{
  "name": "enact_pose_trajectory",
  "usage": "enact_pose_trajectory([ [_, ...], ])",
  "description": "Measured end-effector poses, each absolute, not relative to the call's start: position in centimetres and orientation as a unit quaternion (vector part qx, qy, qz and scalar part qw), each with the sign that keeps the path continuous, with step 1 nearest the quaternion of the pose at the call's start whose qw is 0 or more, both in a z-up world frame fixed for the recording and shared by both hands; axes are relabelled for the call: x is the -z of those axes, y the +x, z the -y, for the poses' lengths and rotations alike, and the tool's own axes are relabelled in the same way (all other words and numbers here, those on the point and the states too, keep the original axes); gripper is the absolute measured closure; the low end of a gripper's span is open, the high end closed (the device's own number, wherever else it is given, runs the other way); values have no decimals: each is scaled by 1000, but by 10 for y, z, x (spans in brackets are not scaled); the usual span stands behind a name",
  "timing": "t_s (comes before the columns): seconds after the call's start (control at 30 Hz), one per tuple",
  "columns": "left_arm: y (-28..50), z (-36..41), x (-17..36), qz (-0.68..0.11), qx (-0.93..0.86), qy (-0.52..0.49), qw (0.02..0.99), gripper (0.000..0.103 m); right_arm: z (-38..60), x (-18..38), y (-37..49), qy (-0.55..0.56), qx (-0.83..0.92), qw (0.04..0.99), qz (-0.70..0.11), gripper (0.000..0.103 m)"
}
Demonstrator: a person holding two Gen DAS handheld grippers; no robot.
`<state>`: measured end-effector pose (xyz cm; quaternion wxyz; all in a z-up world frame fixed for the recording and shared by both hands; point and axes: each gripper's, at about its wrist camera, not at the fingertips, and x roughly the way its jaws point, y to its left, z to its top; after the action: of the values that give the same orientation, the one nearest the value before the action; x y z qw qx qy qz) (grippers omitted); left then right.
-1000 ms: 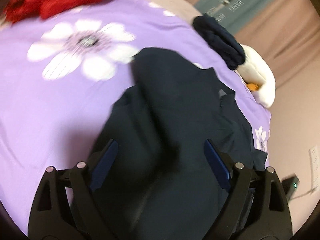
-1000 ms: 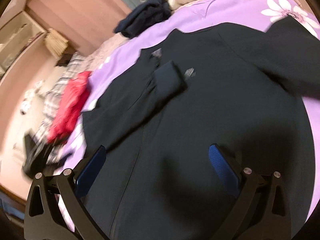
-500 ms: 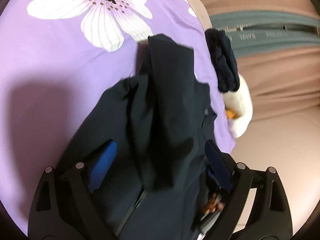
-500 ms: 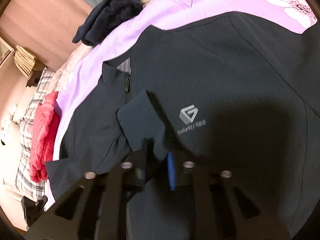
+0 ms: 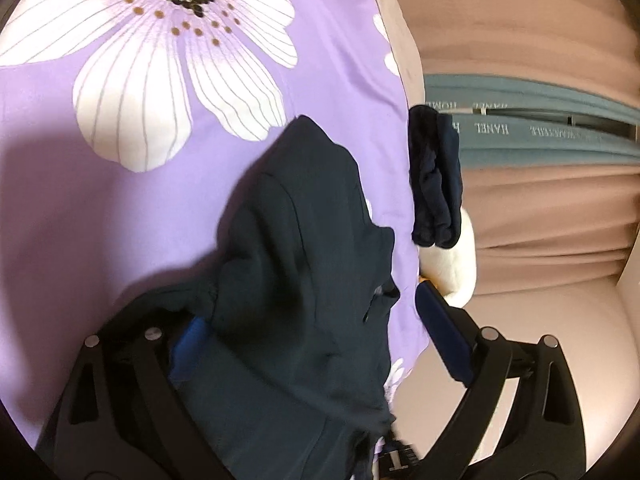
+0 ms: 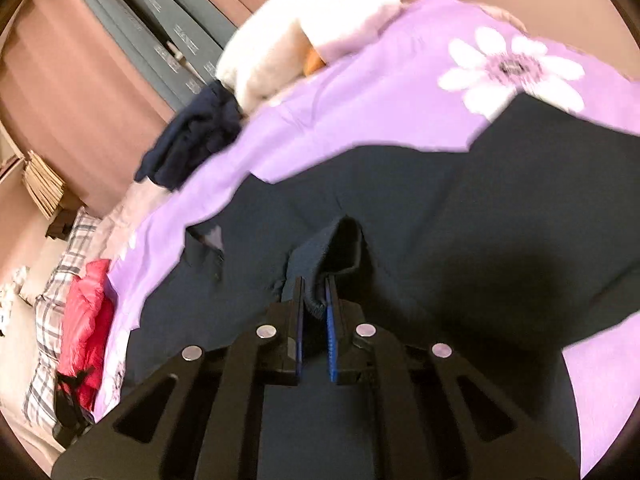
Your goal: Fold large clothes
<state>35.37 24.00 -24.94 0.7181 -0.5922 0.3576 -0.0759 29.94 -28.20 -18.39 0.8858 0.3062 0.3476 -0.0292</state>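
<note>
A large dark navy jacket (image 6: pixel 460 220) lies spread on a purple bedspread with white flowers (image 6: pixel 380 92). My right gripper (image 6: pixel 315 300) is shut on the ribbed cuff of a jacket sleeve (image 6: pixel 320 256) and holds it above the jacket's body. In the left wrist view the jacket (image 5: pixel 296 280) is bunched and lifted off the bedspread (image 5: pixel 100 208). My left gripper (image 5: pixel 312 340) is open, with its jaws wide on either side of the raised cloth; the fabric drapes over the left finger (image 5: pixel 188 344).
A folded dark navy garment (image 5: pixel 436 184) and a white plush toy (image 6: pixel 304 28) lie at the bed's edge near the curtain. A red garment (image 6: pixel 86 312) on plaid cloth lies at the left in the right wrist view.
My right gripper closed on the sleeve cuff and lifted it. My left gripper moved in under the jacket near its shoulder, and the cloth now bunches over its left finger.
</note>
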Motion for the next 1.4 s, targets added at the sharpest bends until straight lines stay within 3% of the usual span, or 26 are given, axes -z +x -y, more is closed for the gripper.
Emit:
enact_pose_trajectory([
  [0.27, 339, -246, 237, -408, 69, -493, 766, 7, 273, 209, 289, 294, 12, 868, -400, 91],
  [0.43, 323, -240, 202, -435, 54, -349, 828, 7, 279, 182, 282, 258, 20, 890, -376, 70],
  [0.5, 321, -233, 189, -433, 49, -305, 847, 7, 271, 169, 282, 218, 10, 906, -362, 67],
  [0.63, 328, -196, 173, -434, 51, -211, 874, 15, 221, 159, 293, 119, -48, 921, -368, 67],
  [0.77, 341, -149, 182, -464, 67, -131, 873, 55, 165, 167, 308, 45, -96, 919, -379, 68],
  [0.8, 343, -144, 185, -468, 65, -122, 873, 57, 151, 171, 313, 31, -106, 916, -386, 68],
  [1.07, 350, -135, 220, -495, 46, -59, 865, 57, 113, 215, 333, -49, -109, 885, -450, 70],
  [1.27, 349, -132, 222, -492, 45, -35, 869, 57, 163, 218, 333, -11, -65, 892, -447, 74],
  [1.33, 348, -130, 222, -492, 43, -33, 869, 57, 180, 216, 332, 8, -55, 893, -446, 85],
  [1.4, 347, -129, 221, -492, 42, -31, 869, 57, 189, 214, 331, 29, -54, 892, -447, 88],
])
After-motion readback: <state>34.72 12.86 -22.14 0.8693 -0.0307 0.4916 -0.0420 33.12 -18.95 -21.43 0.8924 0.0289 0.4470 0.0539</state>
